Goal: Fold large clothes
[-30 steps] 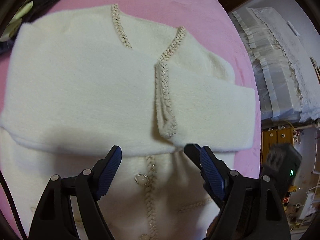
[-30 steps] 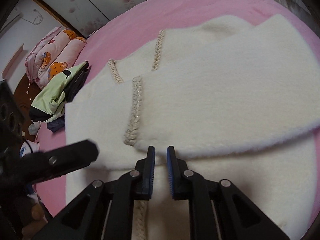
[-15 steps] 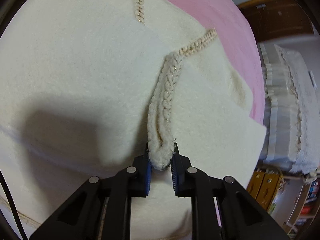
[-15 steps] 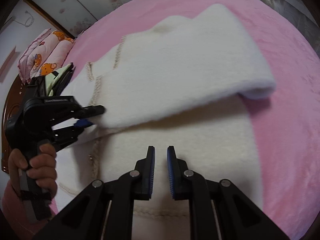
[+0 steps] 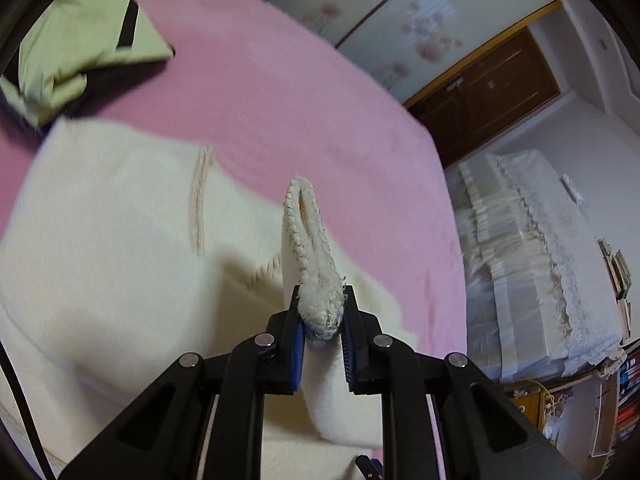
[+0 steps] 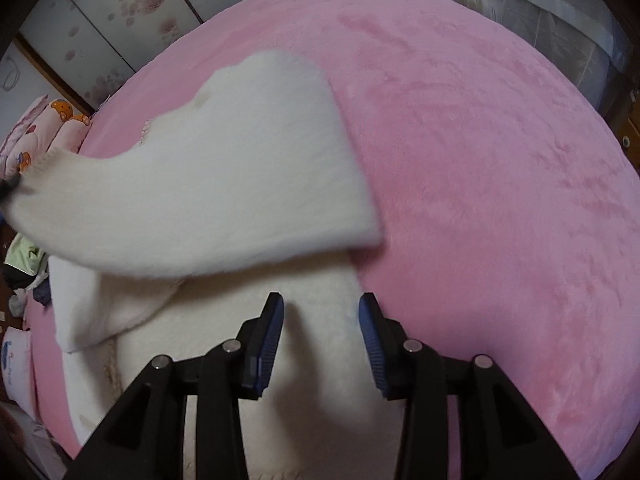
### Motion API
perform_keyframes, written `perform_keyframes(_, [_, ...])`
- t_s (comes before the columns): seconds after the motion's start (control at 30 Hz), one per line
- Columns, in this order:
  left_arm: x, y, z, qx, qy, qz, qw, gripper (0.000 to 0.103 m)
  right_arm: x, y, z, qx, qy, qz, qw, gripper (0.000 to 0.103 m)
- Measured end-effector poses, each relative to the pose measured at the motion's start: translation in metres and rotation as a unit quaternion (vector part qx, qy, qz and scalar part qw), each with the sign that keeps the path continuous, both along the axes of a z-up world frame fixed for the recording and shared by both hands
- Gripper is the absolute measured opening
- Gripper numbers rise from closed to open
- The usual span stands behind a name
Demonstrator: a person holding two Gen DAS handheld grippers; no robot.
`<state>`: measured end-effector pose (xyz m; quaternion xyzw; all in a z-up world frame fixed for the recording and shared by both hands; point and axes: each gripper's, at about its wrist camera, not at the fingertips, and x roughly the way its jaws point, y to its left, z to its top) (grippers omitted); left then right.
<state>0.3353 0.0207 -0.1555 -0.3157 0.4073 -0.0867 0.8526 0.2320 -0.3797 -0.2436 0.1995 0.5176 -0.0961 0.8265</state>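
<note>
Our left tongs (image 5: 322, 320), spread a second ago, now pinch the sleeve cuff (image 5: 308, 240) and lift it off the cream cardigan (image 6: 248, 184) on the pink bed (image 6: 500, 160). Our right tongs (image 6: 320, 320) have spread above the cardigan's body, so we judge the sleeve is being refolded.

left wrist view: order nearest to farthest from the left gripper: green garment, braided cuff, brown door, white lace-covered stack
1. Braided cuff: clamped in the left gripper, dead ahead.
2. Green garment: on the pink bed, far upper left.
3. White lace-covered stack: off the bed, right side. Too close to call against the garment.
4. Brown door: back wall, upper right, farthest.
</note>
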Motion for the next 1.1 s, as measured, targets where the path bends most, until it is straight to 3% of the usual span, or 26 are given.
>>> perform_keyframes(0.17, [0.005,0.022,0.005,0.031,0.002,0.015,0.9994,0.014,0.017,-0.003,-0.006,-0.020,-0.010,0.010,1.000,0.039])
perform_keyframes(0.4, [-0.002,0.045,-0.047,0.079,0.074,0.031,0.9936,0.014,0.035,-0.003,-0.005,-0.054,-0.023,0.033,0.998,0.039])
perform_keyframes(0.57, [-0.013,0.068,-0.082,0.079,0.114,0.059,0.9886,0.014,0.035,-0.003,-0.003,-0.057,-0.028,0.039,0.997,0.039])
perform_keyframes(0.83, [-0.007,0.099,-0.093,0.113,0.115,0.104,0.9813,0.014,0.030,0.005,-0.001,-0.057,-0.028,0.045,0.997,0.038])
perform_keyframes(1.0, [0.002,0.097,-0.103,0.145,0.146,0.081,0.9753,0.014,0.029,0.008,0.001,-0.066,-0.043,0.048,0.996,0.029])
perform_keyframes(1.1, [-0.005,0.101,-0.110,0.136,0.159,0.089,0.9739,0.014,0.026,0.004,0.005,-0.057,-0.052,0.042,0.996,0.022])
